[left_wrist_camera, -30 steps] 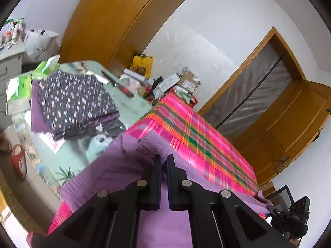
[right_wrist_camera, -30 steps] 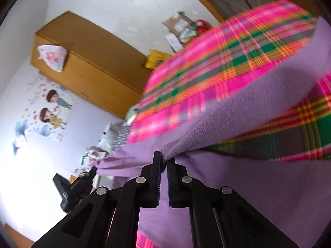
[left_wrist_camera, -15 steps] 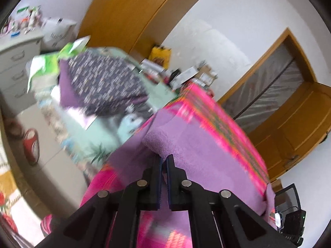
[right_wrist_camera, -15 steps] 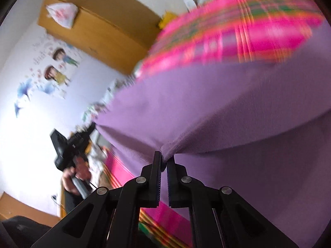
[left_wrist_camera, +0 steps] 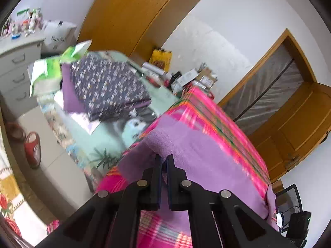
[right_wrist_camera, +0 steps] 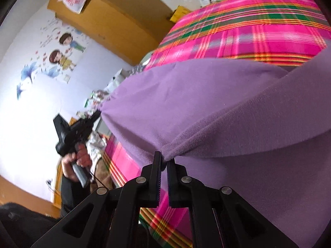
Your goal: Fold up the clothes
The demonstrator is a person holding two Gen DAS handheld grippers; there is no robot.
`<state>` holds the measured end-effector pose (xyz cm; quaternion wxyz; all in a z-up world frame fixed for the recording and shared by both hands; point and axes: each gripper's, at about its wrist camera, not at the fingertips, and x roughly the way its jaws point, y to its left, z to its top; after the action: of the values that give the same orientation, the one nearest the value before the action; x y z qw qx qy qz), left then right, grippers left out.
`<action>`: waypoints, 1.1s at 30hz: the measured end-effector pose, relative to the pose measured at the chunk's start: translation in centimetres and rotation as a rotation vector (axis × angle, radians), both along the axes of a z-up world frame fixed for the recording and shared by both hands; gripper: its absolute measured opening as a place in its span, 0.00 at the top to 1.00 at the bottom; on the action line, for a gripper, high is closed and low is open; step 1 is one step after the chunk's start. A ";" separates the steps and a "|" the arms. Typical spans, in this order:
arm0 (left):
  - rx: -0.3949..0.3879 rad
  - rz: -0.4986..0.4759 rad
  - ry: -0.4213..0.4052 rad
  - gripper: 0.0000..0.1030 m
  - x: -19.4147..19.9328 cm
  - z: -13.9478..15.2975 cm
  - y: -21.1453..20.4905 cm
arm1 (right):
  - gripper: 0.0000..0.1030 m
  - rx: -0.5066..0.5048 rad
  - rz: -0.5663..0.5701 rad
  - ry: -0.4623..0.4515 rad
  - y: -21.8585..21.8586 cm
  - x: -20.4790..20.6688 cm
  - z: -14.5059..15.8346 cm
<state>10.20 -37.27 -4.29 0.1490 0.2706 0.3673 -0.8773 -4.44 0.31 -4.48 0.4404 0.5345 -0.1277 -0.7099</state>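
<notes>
No writing can be read for certain; the white bag (left_wrist_camera: 59, 35) beside the grey drawers (left_wrist_camera: 18, 66) at far left carries print too blurred to make out. The left gripper (left_wrist_camera: 163, 161) pinches one corner of the purple cloth (left_wrist_camera: 198, 155), and the right gripper (right_wrist_camera: 163, 161) pinches another fold of it (right_wrist_camera: 206, 113). The cloth lies spread over the pink plaid cover (left_wrist_camera: 209, 111) on the bed. Compared with a second ago, the cloth now covers far more of the plaid and the left gripper sits higher. A folded dark dotted garment (left_wrist_camera: 107, 86) rests on the far-left pile.
</notes>
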 end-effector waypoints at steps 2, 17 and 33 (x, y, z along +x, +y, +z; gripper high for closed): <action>0.009 0.003 -0.012 0.96 0.1 -0.7 -0.2 | 0.96 0.031 0.023 -0.046 -0.4 0.2 -1.7; 0.035 -0.019 -0.090 0.96 0.5 -3.1 -0.8 | 0.92 0.064 0.091 -0.085 0.1 0.4 -3.4; -0.170 -0.143 -0.126 0.95 0.3 0.1 5.8 | 0.67 0.097 0.255 0.255 -3.7 2.4 1.4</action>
<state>10.52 -31.45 -4.20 0.1310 0.3370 0.2612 -0.8950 -2.08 -3.43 -3.07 0.5132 0.4727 0.0322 -0.7157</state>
